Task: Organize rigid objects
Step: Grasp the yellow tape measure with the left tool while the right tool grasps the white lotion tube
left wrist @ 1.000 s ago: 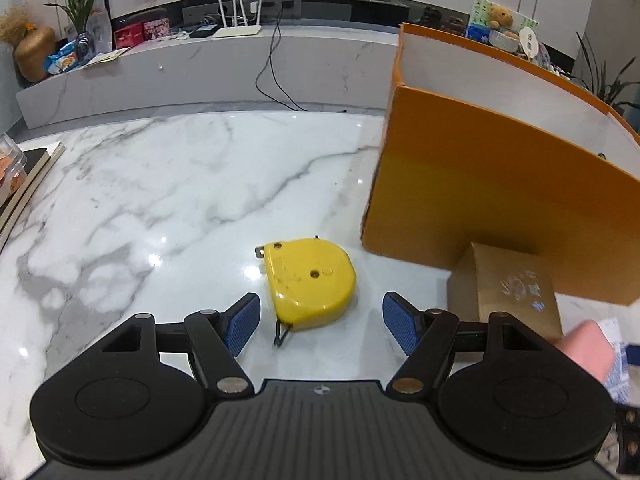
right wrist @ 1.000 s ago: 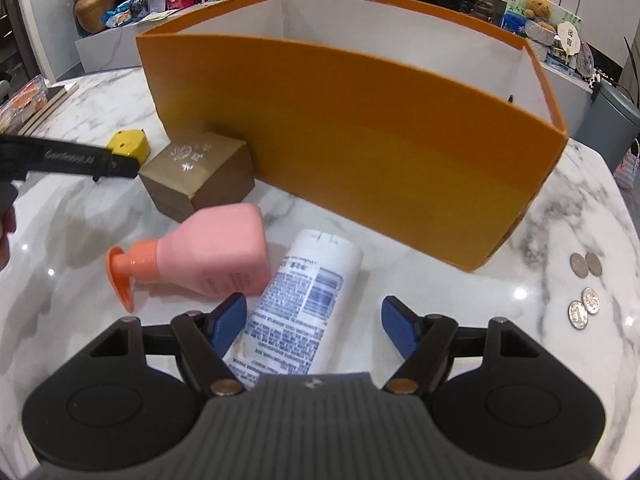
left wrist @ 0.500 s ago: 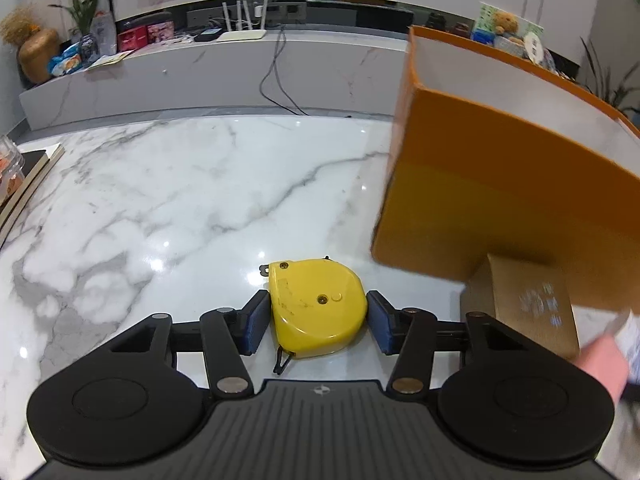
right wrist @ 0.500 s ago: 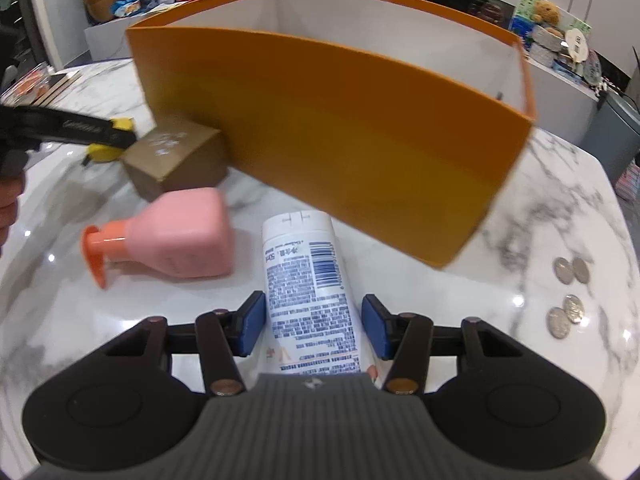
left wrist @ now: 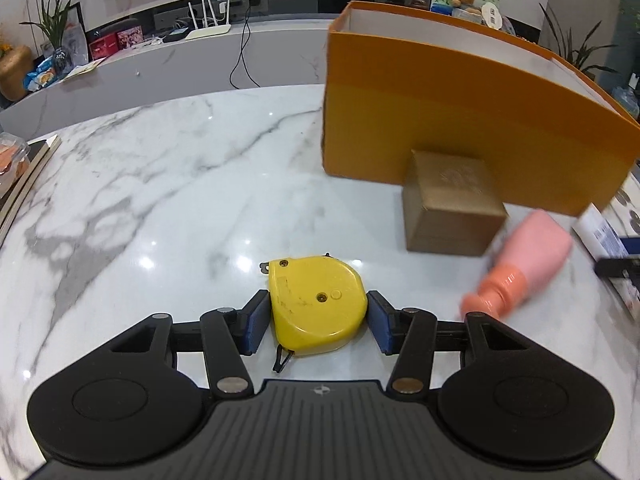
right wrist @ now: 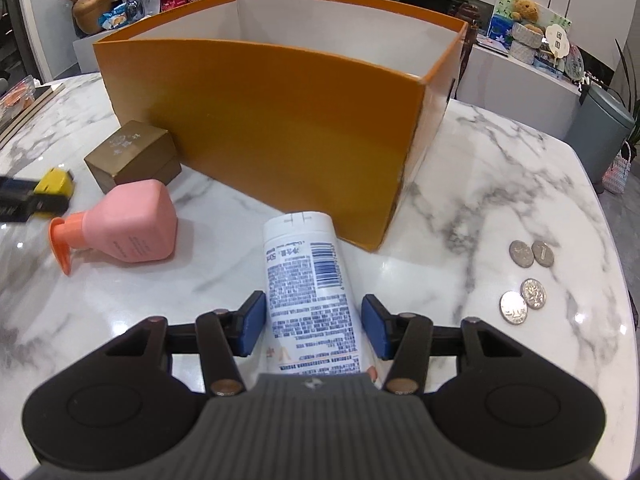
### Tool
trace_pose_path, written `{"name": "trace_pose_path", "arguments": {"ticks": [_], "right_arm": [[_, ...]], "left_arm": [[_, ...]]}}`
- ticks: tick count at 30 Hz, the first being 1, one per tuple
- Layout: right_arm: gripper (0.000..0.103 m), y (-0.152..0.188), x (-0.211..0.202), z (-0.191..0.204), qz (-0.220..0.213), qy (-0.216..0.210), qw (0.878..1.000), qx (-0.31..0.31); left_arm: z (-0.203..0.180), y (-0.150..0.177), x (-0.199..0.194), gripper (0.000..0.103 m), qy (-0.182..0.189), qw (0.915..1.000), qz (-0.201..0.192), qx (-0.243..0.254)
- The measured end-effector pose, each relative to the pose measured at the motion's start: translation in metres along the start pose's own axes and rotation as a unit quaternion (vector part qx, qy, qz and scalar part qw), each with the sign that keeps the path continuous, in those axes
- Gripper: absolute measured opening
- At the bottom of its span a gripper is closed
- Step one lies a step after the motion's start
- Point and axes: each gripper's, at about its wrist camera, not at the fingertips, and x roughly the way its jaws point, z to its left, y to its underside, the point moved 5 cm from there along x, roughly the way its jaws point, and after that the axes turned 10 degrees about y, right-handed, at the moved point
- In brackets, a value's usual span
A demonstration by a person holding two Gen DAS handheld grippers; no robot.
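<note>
left gripper (left wrist: 318, 322): angled down at the marble table (left wrist: 160, 184), blue pads clamped on both sides of the yellow tape measure (left wrist: 318, 306)
tape measure: lying flat, low on the table, well left of the orange box (left wrist: 460, 120); its black strap pokes out under the near edge
right gripper (right wrist: 314, 326): angled down too, pads closed on the sides of the white tube (right wrist: 310, 292), which lies lengthwise between them with its flat cap end towards the box
white tube from left view: only a blurred sliver at the far right edge (left wrist: 604, 232), gripper there mostly cut off
left gripper from right view: dark blurred bar at the left edge (right wrist: 24, 202), yellow tape measure (right wrist: 54, 184) just showing at its tip
orange box: open top, white inside, standing in the middle of the table; floor of the box hidden behind its near wall, can't tell the contents
brown box (right wrist: 134, 156): small cardboard cube, touching or just against the orange box's near wall
pink bottle (right wrist: 132, 222): lying on its side, orange pump pointing left, near the brown box; motion-blurred in left view (left wrist: 528, 256)
coins (right wrist: 528, 276): four on the table right of the orange box, two pairs, faces too small to read
tube print: text and barcode visible, not legible
hands: neither hand visible, hidden behind the gripper bodies
table left edge: books and a packet partly cut off (left wrist: 20, 176)
</note>
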Motion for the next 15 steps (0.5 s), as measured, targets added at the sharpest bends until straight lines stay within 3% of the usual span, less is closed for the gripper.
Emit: {"name": "trace_pose_path", "arguments": {"ticks": [8,12,15], "right_arm": [[0.054,-0.0044,0.0049,0.0009,-0.023,0.008,1.000,0.013],[0.056,-0.0051,0.0059,0.0008,-0.026,0.010,0.999,0.018],[0.056,-0.0051,0.0061,0.0015,-0.030,0.010,0.999,0.018]], "left_arm": [[-0.0011,0.0012,0.0045,0.073,-0.017,0.9994,-0.031,0.005],[-0.0017,0.0029,0.0037,0.060,-0.006,0.9992,-0.038,0.007],[-0.0041,0.0036,0.0034,0.059,-0.005,0.9992,-0.036,0.013]]}}
